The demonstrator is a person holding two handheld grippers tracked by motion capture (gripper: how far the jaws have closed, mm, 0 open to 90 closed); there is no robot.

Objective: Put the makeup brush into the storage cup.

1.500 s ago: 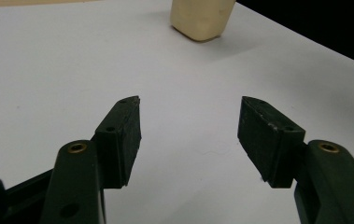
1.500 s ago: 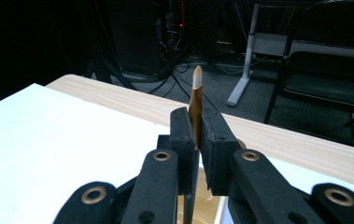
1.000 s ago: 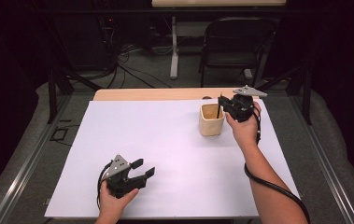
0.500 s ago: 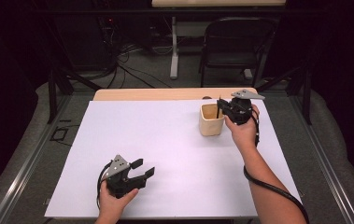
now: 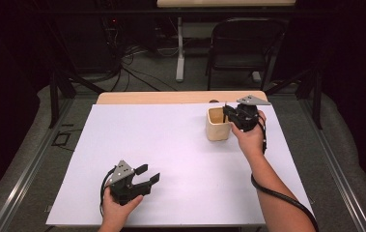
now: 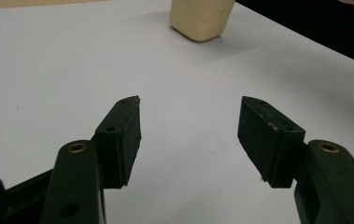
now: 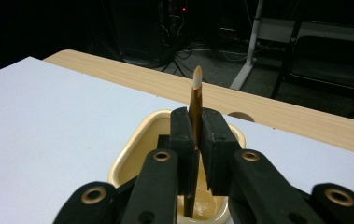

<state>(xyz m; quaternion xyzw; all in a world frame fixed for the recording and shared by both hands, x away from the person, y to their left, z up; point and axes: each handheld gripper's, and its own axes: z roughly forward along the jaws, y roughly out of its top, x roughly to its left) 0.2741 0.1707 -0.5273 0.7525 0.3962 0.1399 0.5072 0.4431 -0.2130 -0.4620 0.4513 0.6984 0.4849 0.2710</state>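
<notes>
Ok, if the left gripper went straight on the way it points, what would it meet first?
Probably the cream cup, though it sits slightly right of centre. The left gripper is open over bare white table sheet; depth is hard to judge.

I could read no text, label, brand, number or sign anywhere: nothing was printed on the white table cover (image 5: 180, 145) or on the cream plastic cup (image 5: 217, 126).

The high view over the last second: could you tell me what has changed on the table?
Nothing has visibly changed. The right gripper stays shut on the thin brown stick over the cream cup, and the left gripper stays open, low over the white sheet.
</notes>
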